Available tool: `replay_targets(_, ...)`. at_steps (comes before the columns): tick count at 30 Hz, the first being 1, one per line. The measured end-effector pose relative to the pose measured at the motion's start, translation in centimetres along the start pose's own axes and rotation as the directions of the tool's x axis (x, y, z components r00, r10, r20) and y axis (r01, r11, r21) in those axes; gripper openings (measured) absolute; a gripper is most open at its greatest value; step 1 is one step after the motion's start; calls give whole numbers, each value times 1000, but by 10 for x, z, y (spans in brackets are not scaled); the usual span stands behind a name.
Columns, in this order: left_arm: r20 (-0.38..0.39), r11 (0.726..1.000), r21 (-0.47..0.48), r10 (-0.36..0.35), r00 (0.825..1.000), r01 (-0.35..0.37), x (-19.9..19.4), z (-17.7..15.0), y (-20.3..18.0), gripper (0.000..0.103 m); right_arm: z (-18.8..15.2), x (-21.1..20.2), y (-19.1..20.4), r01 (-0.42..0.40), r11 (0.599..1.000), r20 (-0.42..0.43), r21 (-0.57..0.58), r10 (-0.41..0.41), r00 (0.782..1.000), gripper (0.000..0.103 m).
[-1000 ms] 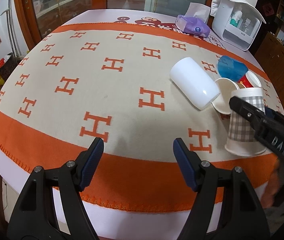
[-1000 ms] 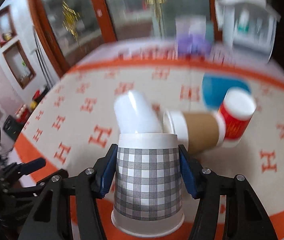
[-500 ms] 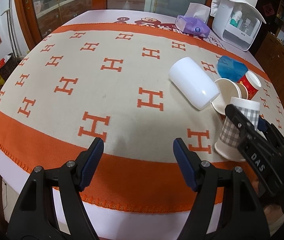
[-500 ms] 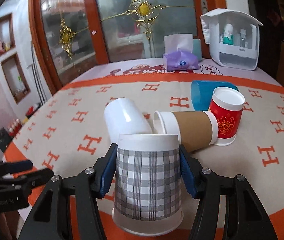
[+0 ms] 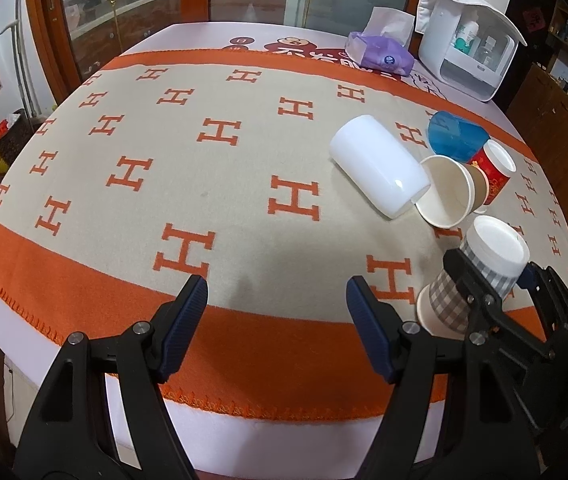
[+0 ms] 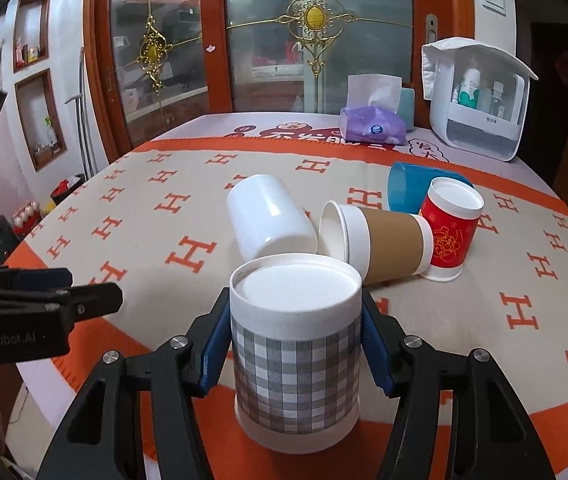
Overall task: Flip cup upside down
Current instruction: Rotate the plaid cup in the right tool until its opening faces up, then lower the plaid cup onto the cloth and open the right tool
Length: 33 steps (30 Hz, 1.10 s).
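A grey plaid paper cup (image 6: 296, 356) stands upside down, rim on the orange border of the blanket. My right gripper (image 6: 296, 354) is shut on it, one blue pad on each side. In the left wrist view the plaid cup (image 5: 480, 280) is at the right, tilted, with the right gripper (image 5: 492, 284) around it. My left gripper (image 5: 276, 312) is open and empty above the table's front edge, to the left of the cup.
Behind the plaid cup lie a white cup (image 6: 268, 220) and a brown-sleeved paper cup (image 6: 380, 240) on their sides, with a red cup (image 6: 450, 232) upside down and a blue cup (image 6: 412, 192). A tissue pack (image 6: 372, 128) and a white dispenser (image 6: 480, 100) stand at the back.
My right gripper has come down with the plaid cup and its rim now meets the blanket. The view now looks down on the cup's base. The left gripper has not moved.
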<state>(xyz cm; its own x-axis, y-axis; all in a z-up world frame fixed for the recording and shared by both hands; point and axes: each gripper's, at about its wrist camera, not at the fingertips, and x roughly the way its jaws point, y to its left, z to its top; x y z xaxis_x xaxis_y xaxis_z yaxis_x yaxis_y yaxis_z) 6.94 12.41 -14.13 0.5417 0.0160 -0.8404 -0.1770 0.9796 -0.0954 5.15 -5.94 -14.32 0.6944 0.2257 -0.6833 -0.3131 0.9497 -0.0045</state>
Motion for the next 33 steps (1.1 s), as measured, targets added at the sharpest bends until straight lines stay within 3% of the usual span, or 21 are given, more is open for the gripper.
replay_targets(11, 6, 1000, 23, -4, 1000, 4, -5, -9, -6, 70, -15, -5, 4, 20, 1000, -48, -11, -20, 999, 59)
replay_targets(13, 6, 1000, 25, -3, 1000, 3, -6, -10, -7, 70, -15, -5, 3, 23, 1000, -56, -8, -24, 998, 64)
replay_targets(15, 9, 1000, 28, 0, 1000, 0, -8, -12, -8, 70, -15, -7, 2, 29, 1000, -58, 2, -29, 998, 80)
replay_targets(17, 14, 1000, 31, 3, 1000, -3, -9, -13, -9, 70, -15, -12, -1, 27, 999, -40, 19, -26, 999, 86)
replay_targets(26, 29, 999, 53, 3, 1000, -4, -23, -17, -17, 70, -11, -37, -4, 12, 999, -43, 35, -10, 999, 86)
replay_targets(33, 62, 997, 72, -6, 998, 1, -48, -18, -24, 70, -4, -81, -14, -6, 997, -21, 83, 8, 1000, 86)
